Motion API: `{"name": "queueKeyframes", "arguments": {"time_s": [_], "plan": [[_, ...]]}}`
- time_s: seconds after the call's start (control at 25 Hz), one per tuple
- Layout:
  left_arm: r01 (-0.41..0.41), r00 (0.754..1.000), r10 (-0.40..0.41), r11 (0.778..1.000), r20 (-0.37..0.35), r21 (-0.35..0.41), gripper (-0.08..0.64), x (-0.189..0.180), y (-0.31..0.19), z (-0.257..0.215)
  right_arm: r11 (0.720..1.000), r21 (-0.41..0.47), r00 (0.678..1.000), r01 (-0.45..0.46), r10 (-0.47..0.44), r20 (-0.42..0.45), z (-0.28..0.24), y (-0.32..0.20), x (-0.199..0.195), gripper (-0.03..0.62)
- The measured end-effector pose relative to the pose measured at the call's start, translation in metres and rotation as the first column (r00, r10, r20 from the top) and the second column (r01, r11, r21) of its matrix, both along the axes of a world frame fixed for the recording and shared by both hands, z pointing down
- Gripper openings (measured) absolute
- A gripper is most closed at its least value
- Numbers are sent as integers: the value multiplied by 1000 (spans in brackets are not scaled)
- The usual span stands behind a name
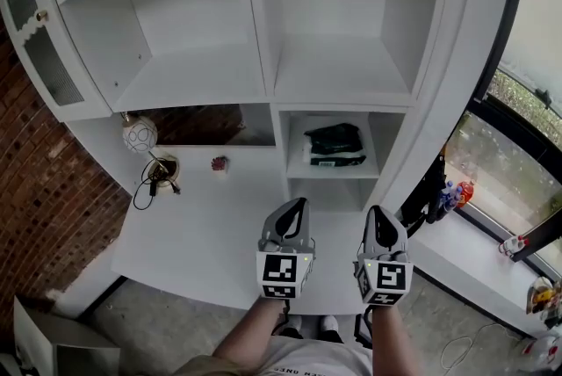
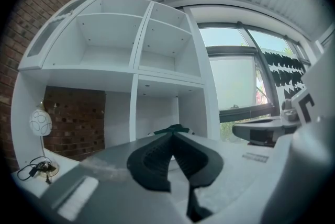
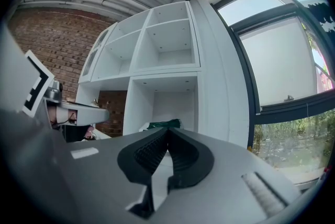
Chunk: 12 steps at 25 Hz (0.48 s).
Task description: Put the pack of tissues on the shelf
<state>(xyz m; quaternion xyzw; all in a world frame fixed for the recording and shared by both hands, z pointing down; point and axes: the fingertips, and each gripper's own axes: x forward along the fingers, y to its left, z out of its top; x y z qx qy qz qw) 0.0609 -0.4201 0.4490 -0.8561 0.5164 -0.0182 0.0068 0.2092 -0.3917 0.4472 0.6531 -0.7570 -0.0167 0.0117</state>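
Observation:
The pack of tissues (image 1: 334,146), white with a dark green top, lies on the small shelf in the lower right compartment of the white shelf unit (image 1: 268,58). It peeks over the jaw tips as the pack (image 2: 176,127) in the left gripper view and the pack (image 3: 163,124) in the right gripper view. My left gripper (image 1: 299,206) and right gripper (image 1: 378,213) hover side by side over the white desk (image 1: 202,225), pointing at that compartment and well short of it. The left gripper (image 2: 172,134) and the right gripper (image 3: 167,130) are both shut with nothing between the pads.
A round white lamp (image 1: 140,134) with a black cable (image 1: 145,190) stands at the desk's back left, a small red object (image 1: 219,163) beside it. Brick wall lies to the left. At the right a window sill carries colourful toys (image 1: 457,192). A cardboard box (image 1: 53,339) sits on the floor.

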Motion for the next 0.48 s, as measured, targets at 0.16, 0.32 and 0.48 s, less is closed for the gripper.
{"name": "queueKeyframes", "arguments": {"time_s": [0.16,0.32,0.48], "plan": [[-5,1000,5,1000,-9,3,8,-1,-1,1,1000,5,1000,-10,10,-1,-1,1,1,3],[-8,1000,8,1000,-11,5,8,-1,-1,0,1000,11,1000,-20,20,-3,-2,2,3,3],[-9,1000,10,1000,-26,14,8,-2,-2,-7,1000,24,1000,-17,17,1,-6,2,1,3]]}}
